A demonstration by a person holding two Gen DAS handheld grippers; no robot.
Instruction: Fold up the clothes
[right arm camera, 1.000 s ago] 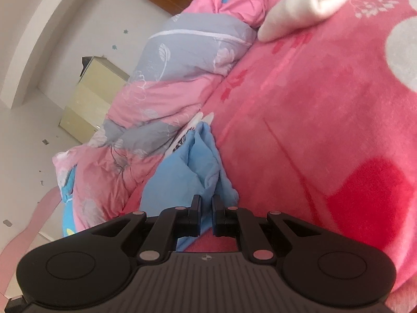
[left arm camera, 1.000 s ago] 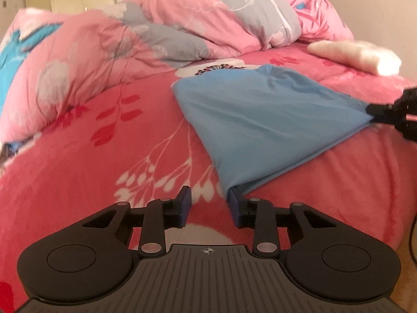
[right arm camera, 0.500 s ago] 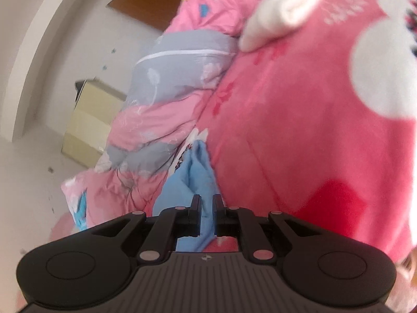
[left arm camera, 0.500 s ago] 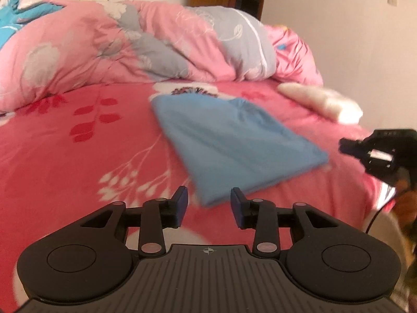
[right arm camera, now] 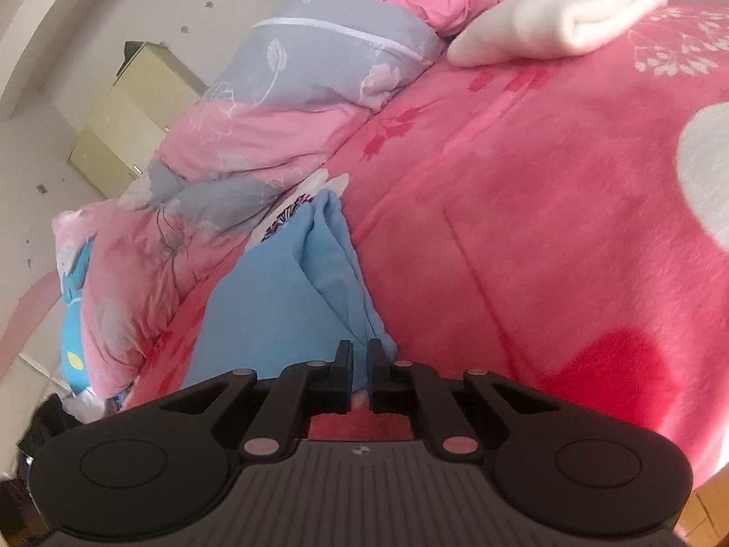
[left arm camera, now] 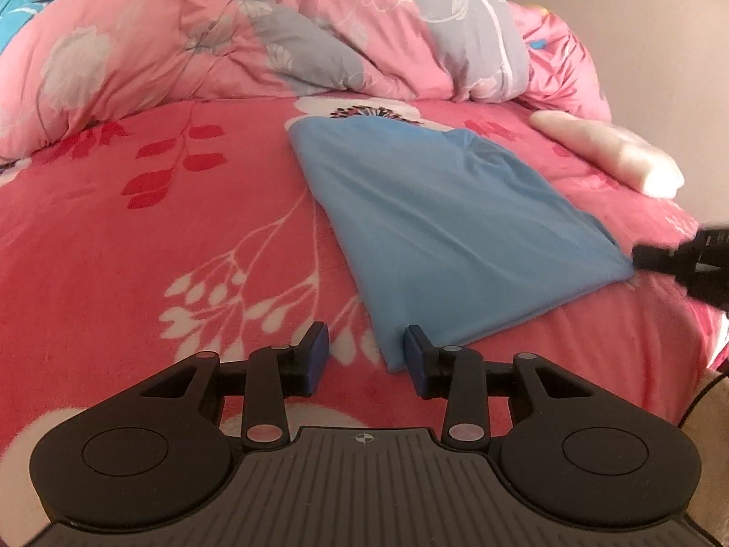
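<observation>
A blue garment (left arm camera: 446,228) lies folded flat on the pink bed cover (left arm camera: 159,246). My left gripper (left arm camera: 367,350) hovers at its near corner and is open; the corner lies between the pads, close to the right pad (left arm camera: 413,350), unpinched. My right gripper (left arm camera: 647,257) comes in from the right edge and meets the garment's right corner. In the right wrist view the right gripper (right arm camera: 358,350) has only a narrow gap between its pads, filled with blue garment (right arm camera: 282,314) cloth that bunches in folds just ahead.
A bunched pink and grey quilt (left arm camera: 282,32) is heaped along the far side of the bed. A white rolled cloth (left arm camera: 610,155) lies at the far right. A cream cabinet (right arm camera: 132,118) stands beyond the bed. The bed edge drops off at the right.
The left gripper's jaws have spread a little; it swung away from the garment's near corner and came back. The right gripper stays closed on the right corner and has rolled slightly.
</observation>
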